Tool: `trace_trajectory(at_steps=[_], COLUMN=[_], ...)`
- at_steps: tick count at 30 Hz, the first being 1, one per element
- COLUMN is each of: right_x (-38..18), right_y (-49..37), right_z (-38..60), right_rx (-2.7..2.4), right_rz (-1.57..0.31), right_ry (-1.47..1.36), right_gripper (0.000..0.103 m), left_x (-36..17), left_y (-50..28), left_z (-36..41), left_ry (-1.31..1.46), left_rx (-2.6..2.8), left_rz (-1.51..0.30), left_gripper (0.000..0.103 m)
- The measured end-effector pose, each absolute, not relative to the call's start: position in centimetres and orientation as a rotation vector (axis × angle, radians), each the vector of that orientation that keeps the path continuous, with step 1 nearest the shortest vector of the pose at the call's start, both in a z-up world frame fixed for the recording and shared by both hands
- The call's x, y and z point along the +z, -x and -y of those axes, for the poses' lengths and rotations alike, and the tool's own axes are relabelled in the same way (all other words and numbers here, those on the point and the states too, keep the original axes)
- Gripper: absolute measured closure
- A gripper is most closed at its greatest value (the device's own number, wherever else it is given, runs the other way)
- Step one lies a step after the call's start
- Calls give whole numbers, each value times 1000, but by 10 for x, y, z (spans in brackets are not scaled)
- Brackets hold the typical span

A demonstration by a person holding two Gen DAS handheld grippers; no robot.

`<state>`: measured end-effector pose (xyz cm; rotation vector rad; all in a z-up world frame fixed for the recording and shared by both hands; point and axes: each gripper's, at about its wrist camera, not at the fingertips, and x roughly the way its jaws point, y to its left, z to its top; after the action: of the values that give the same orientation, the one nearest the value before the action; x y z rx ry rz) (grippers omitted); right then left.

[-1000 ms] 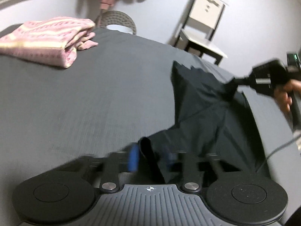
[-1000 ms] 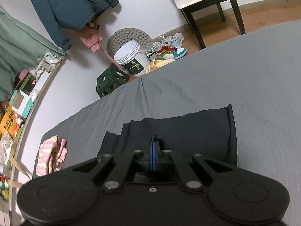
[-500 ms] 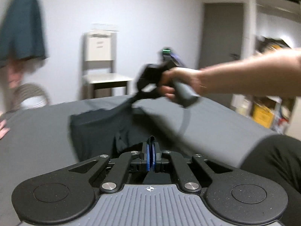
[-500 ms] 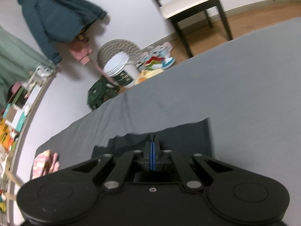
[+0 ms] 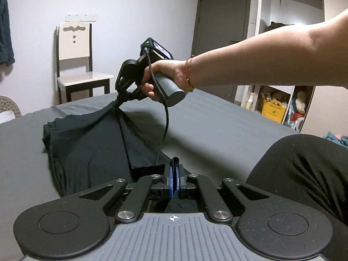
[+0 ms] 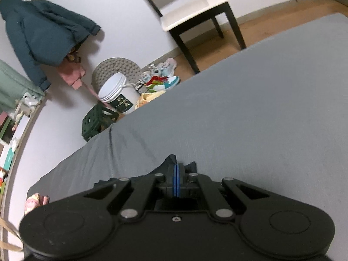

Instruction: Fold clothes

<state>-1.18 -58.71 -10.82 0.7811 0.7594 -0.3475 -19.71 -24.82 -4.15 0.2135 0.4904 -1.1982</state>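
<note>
Item: black garment (image 5: 91, 150) — soft, light, limp, on the grey bed (image 5: 217, 126). My left gripper (image 5: 174, 181) and right gripper (image 6: 176, 181) — both jaws clamped shut on its cloth, one edge lifted. Best held at corners and hems; likely to sag between grips.

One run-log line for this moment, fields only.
stage: mid-fold | left claw: shut on black garment | right claw: shut on black garment, corner lifted | surface: grey bed
</note>
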Motion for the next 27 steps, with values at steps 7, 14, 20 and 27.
trace_trajectory(at_steps=[7,14,20,27], right_x=[-122,-124,-104,-35], right_y=[14,13,55,178], right_z=[598,604,608,601], right_rx=[-363,-343,-279,-119], right_rz=[-785,-782,-723,-682], right_ry=[-815,-858,-923,-864], right_gripper=[101,98,74,74], left_x=[-35,-34,-25,-23], left_y=[200,198,196,196], left_z=[257,254,246,258], left_ry=[-223,-213,-216,-314], left_rx=[-1220,-1202,-1188,-1251], left_rz=[-491,-485,-459,-473], left_gripper=[101,101,101,100])
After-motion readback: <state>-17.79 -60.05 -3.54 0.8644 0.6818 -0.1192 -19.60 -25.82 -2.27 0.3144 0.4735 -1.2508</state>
